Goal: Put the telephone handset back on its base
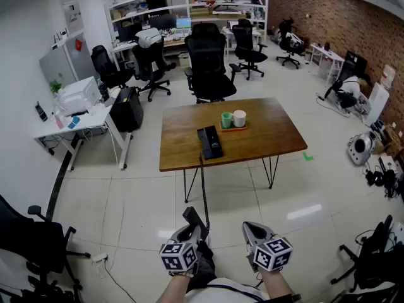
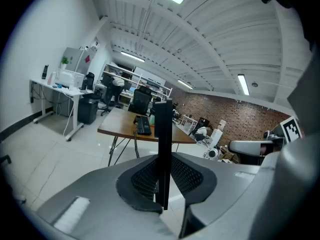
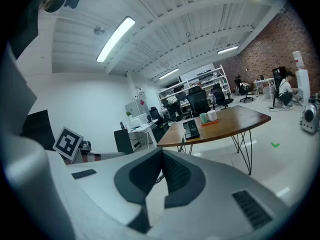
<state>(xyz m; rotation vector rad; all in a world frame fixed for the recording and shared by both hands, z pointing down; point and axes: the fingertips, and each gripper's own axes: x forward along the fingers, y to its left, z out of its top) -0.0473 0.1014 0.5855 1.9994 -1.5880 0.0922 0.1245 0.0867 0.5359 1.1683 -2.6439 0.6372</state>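
Observation:
The black telephone base [image 1: 209,142] lies on the wooden table [image 1: 265,137], far ahead of both grippers. From it a dark cord [image 1: 204,188] runs down off the table's front edge to the black handset [image 1: 194,218]. My left gripper [image 1: 193,225] is shut on that handset, low over the floor. In the left gripper view the handset [image 2: 163,144] stands upright between the pads, with the base [image 2: 143,125] on the table beyond it. My right gripper [image 1: 248,228] hangs beside the left one, shut and empty. The right gripper view shows the base [image 3: 191,129] in the distance.
A green cup [image 1: 226,120] and a white cup [image 1: 239,118] stand on an orange tray behind the base. Black office chairs [image 1: 208,62] stand past the table. A white desk [image 1: 82,122] is at the left, with more chairs at the lower corners.

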